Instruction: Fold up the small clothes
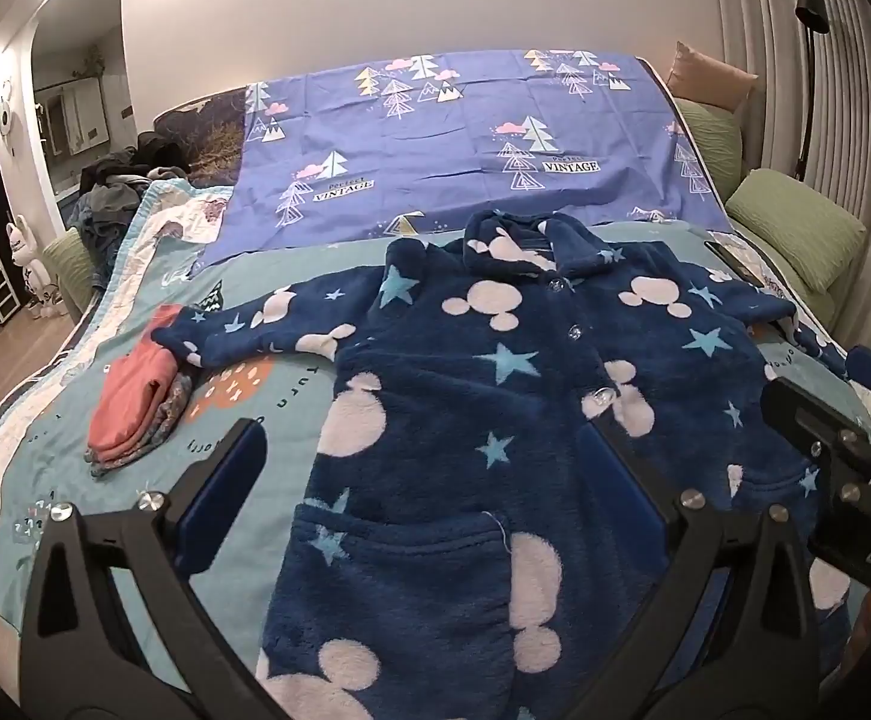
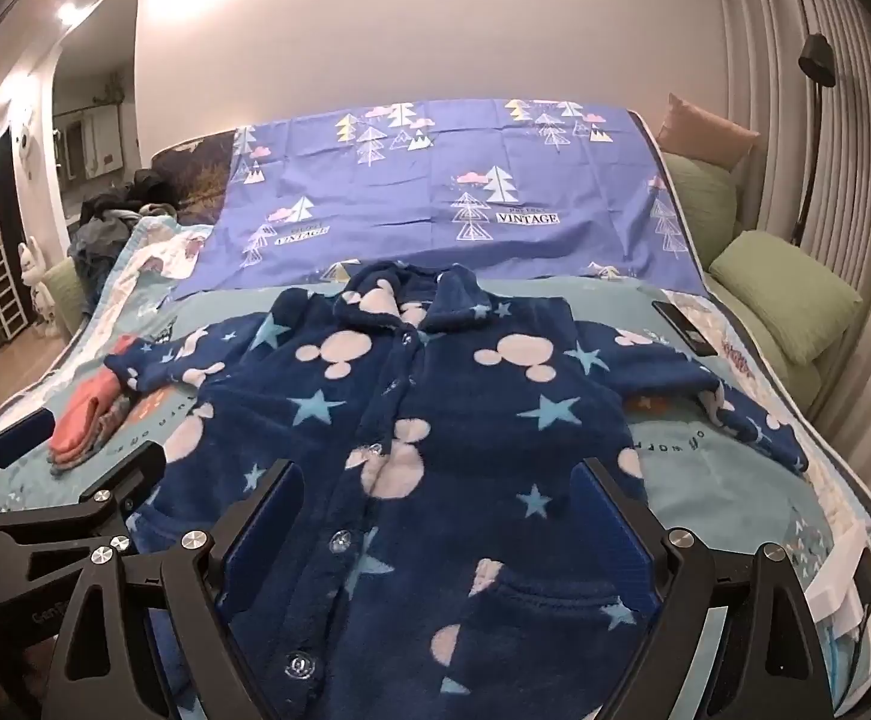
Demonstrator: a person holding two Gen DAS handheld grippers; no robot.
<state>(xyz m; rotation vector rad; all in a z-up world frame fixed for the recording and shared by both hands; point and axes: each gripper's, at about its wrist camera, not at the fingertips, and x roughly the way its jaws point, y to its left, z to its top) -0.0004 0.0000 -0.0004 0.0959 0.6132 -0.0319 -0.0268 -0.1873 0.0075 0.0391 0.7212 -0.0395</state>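
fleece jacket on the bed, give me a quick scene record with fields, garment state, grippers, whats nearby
garment: navy fleece jacket with white mouse-head shapes and blue stars
state: flat, front up, buttoned, both sleeves spread out, not yet folded
surface: quilt on a bed
left gripper: open, over the jacket's lower part, holding nothing
right gripper: open, over the jacket's lower part, holding nothing
folded pile: pink garment on top, by the end of one sleeve
phone: dark, on the quilt beyond the other sleeve
behind: purple tree-print sheet, green pillow
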